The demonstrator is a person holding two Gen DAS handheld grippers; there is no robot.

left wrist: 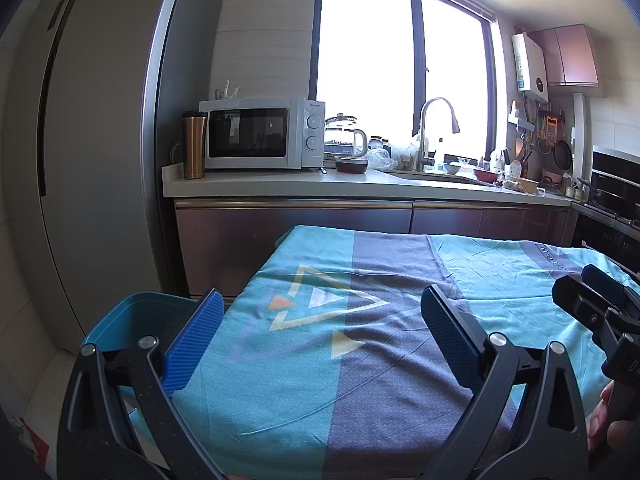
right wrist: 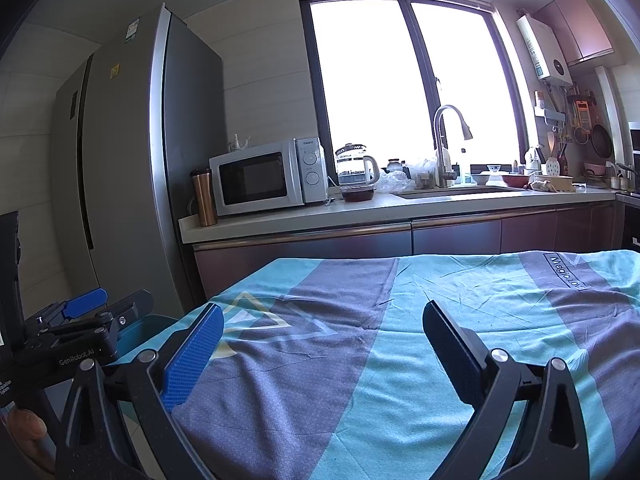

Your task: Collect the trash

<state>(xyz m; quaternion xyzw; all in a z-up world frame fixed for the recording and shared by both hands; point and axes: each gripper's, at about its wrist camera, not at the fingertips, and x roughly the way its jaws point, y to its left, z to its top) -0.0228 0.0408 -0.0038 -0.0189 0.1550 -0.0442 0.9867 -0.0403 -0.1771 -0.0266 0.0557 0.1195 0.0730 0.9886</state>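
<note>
Both tongs, left (left wrist: 320, 320) and right (right wrist: 322, 332), hover spread wide and empty above a cloth-covered bench (left wrist: 360, 360); a blue bin (left wrist: 132, 320) stands off its left edge.

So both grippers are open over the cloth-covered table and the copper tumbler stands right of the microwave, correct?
Not quite. In the left wrist view the copper tumbler stands left of the microwave. Both the left gripper and right gripper are open over the cloth-covered table.
</note>
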